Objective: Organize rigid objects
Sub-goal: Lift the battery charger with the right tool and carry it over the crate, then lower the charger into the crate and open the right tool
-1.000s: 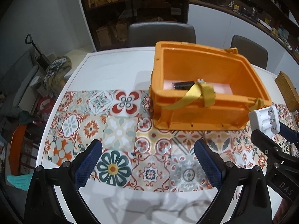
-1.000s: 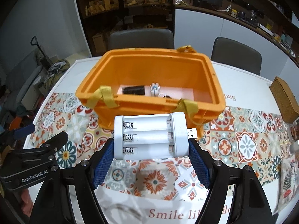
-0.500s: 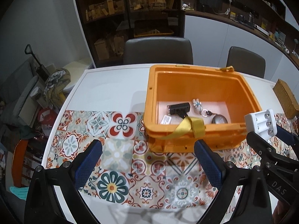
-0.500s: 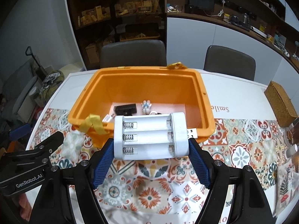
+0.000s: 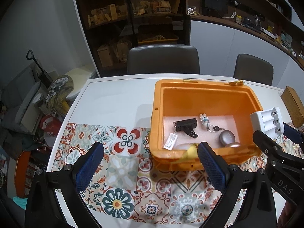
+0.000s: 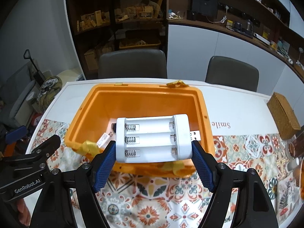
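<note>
We are holding a white battery holder [image 6: 153, 137] in the right tool [image 6: 153, 158], its blue pads pinching the holder's two short ends, and the holder is hanging in the air over the near rim of the orange bin [image 6: 203, 114], with a small plug sticking out of its right end. The left tool [image 5: 150, 163] is standing spread wide with nothing between its pads, hovering above the patterned cloth [image 5: 117, 201] just left of the bin's near corner. The bin is sitting on the desk [image 5: 117, 98], partly on that cloth. Inside the bin we are seeing a black clip-like part [image 5: 185, 126], a small white figure [image 5: 204, 119], a key on a ring [image 5: 215, 128], a round grey piece [image 5: 227, 137] and a white tag [image 5: 171, 143]. A woven box [image 6: 283, 114] is lying on the desk to the right of the bin.
</note>
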Tool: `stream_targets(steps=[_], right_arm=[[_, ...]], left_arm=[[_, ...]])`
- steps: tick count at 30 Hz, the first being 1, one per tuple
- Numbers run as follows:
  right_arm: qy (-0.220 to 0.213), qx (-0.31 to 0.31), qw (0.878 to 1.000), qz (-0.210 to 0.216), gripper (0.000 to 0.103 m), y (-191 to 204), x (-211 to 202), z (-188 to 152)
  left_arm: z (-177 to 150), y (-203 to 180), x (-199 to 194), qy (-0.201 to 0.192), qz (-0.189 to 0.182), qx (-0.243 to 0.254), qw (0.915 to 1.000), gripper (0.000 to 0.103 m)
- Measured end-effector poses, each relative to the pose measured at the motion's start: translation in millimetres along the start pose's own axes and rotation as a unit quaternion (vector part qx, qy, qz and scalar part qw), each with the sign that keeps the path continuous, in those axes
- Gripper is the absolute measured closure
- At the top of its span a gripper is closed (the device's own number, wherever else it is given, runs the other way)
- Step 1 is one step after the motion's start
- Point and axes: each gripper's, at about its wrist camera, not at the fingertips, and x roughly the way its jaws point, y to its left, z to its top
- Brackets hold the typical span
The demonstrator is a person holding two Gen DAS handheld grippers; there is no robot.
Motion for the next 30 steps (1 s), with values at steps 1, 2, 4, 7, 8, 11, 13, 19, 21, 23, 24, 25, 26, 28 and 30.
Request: stream_targets(steps=[1,2,4,7,8,11,13,19,21,23,24,25,26,28,30], right_arm=[[0.003,-0.001,1.0,0.0,0.026,0.7,3.0,2.4],[0.004,-0.001,1.0,0.001,0.026,1.1,5.2,4.0],[0.01,-0.001,1.0,-0.001,0.026,2.0,11.6,7.5],[0.018,-0.003,1.0,-0.005,0.026,4.4,22.0,12.2],[0.021,-0.002,1.0,-0.003,0.026,5.1,26.2,14.3],[0.033,-0.002,0.999,-0.003,0.026,7.5,39.5,17.4],[0.042,-0.002,0.999,-0.004,0.026,8.9,50.1,18.5],[0.065,-0.003,0.998,-0.004,0.026,11.5,69.4,19.0],[0.073,-0.001,0.997,-0.003,0.026,10.9,74.4,18.2],[0.075,-0.002,0.997,-0.004,0.026,11.3,77.6,16.0],[0.075,-0.002,0.997,-0.005,0.026,11.3,78.1,15.1],[0.073,-0.001,0.997,-0.005,0.026,11.2,78.2,14.4],[0.074,0.001,0.997,-0.005,0.026,10.8,78.8,14.4],[0.081,0.001,0.997,-0.01,0.025,11.1,80.1,14.6],[0.078,-0.001,0.997,-0.01,0.025,10.6,79.7,15.9]], left_arm=[[1.4,0.8,2.2,0.0,0.002,0.001,1.0,0.002],[3.1,1.2,4.2,0.001,0.005,0.001,1.0,0.002],[6.4,2.7,8.8,0.002,0.01,0.0,1.0,0.002],[9.7,5.5,15.8,0.009,0.014,-0.003,0.9999,0.002],[10.1,6.2,17.8,0.01,0.015,-0.003,0.9998,0.002],[10.1,7.2,23.3,0.016,0.018,-0.001,0.9997,0.002],[10.3,7.6,27.6,0.02,0.02,0.001,0.9996,0.002],[11.7,7.2,41.0,0.031,0.026,0.008,0.9991,0.002],[12.5,6.8,45.0,0.034,0.027,0.01,0.999,0.002],[12.8,6.6,47.4,0.036,0.029,0.011,0.9989,0.002],[12.4,6.1,48.0,0.037,0.028,0.012,0.9988,0.002],[12.2,5.5,48.9,0.039,0.028,0.014,0.9988,0.002],[12.1,5.3,49.2,0.039,0.027,0.015,0.9987,0.002],[11.9,5.6,48.2,0.038,0.026,0.015,0.9988,0.002],[11.0,5.8,46.9,0.037,0.028,0.016,0.9988,0.002]])
